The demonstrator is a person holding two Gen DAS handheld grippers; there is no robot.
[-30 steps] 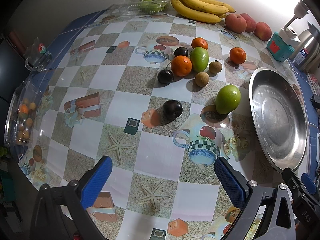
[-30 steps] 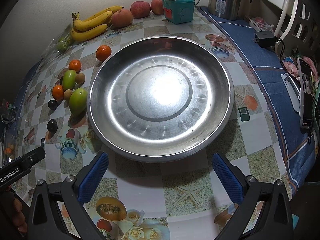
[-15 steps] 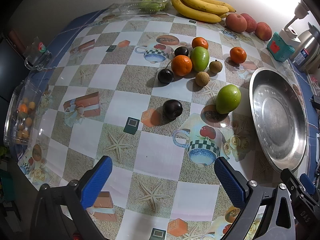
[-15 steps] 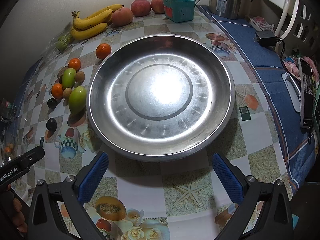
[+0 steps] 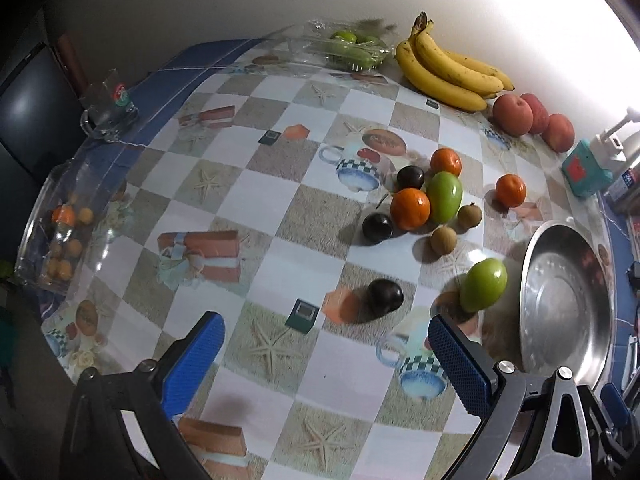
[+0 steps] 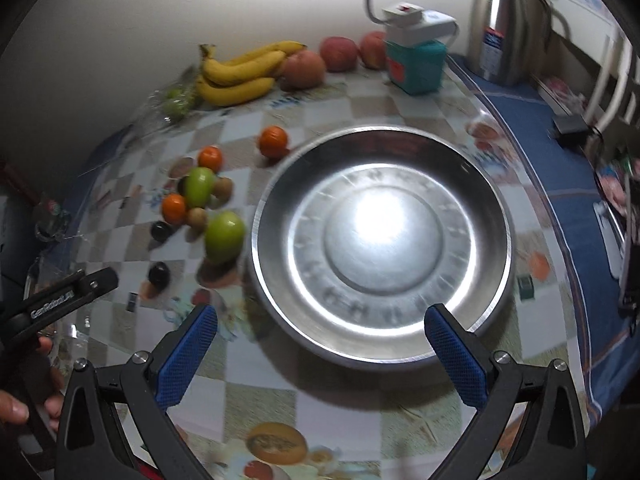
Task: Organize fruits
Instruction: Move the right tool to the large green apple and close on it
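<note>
Just ahead of left jaws, plum (image 5: 385, 297)

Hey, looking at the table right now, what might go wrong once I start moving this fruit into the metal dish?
1. The dark plum is round and lies loose on the slick tablecloth; a nudge from the open left gripper could send it rolling.
2. The orange, green mango and longans are bunched together, so grabbing one may scatter the others.
</note>
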